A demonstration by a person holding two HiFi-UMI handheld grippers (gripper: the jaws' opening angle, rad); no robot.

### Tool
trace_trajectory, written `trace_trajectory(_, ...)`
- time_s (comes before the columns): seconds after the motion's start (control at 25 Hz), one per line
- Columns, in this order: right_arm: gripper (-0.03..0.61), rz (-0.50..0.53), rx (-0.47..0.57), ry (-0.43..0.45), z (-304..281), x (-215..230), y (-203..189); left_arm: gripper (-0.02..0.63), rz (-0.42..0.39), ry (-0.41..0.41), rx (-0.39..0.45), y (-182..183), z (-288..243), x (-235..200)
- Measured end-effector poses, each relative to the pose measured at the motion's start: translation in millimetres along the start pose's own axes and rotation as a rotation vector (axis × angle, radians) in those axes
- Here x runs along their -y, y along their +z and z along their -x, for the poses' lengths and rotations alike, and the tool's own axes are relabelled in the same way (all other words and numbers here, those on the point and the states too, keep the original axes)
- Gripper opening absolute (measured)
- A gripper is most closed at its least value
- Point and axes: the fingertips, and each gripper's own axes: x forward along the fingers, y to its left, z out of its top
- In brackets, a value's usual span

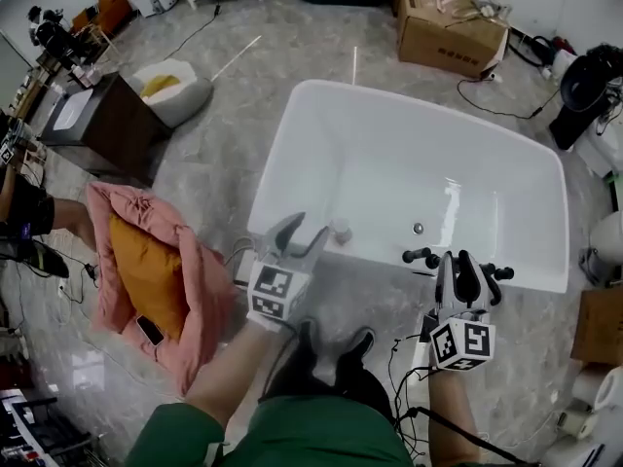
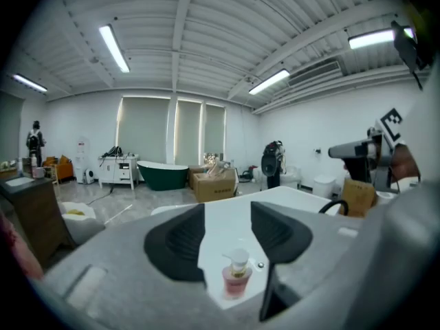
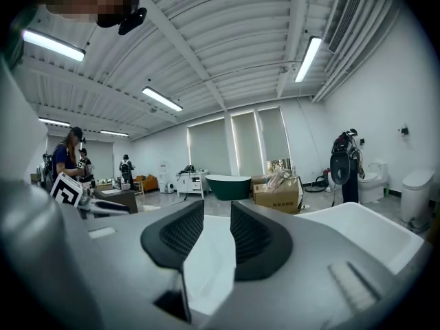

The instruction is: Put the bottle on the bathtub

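Bottle [image 1: 341, 230] stands alone on bathtub [image 1: 389, 163] rim, 6 o'clock side, so job looks done. Your left gripper [image 1: 304, 232]: jaws apart, holding nothing, bottle just ahead. Your right gripper [image 1: 460, 266], at 3 o'clock: jaws apart, empty.

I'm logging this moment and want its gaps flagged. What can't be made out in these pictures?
- bottle: its label is too small and blurred to read in the left gripper view. In the head view it is only a tiny pale shape on the bathtub rim.
- bottle's base: cut off by the left gripper's own body in the left gripper view.
- black faucet: its middle is covered by the right gripper in the head view.
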Motion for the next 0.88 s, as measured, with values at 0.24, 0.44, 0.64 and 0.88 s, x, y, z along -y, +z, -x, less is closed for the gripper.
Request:
trace_trajectory(0.24, 0.121, 0.067, 0.012, 0.034, 2.0, -30.9, 54.2, 0.196, -0.041, 0.015, 0.036, 75.7, 28.6, -10.6)
trace_trajectory(0.44, 0.121, 0.078, 0.069, 0.04, 20.2, -39.8, 95.0, 0.187, -0.061, 0.021, 0.074, 122.8, 50.6, 3.3)
trace_trajectory(0.64, 0.121, 0.092, 0.152, 0.05, 34.8, -56.1, 135.8, 0.172, -0.059, 0.03, 0.112, 157.3, 73.7, 3.7)
trace_trajectory(0.88, 0.121, 0.077, 0.194, 0.056, 46.5, -59.2, 165.7, 0.166, -0.062, 0.015, 0.169, 197.7, 92.5, 18.2)
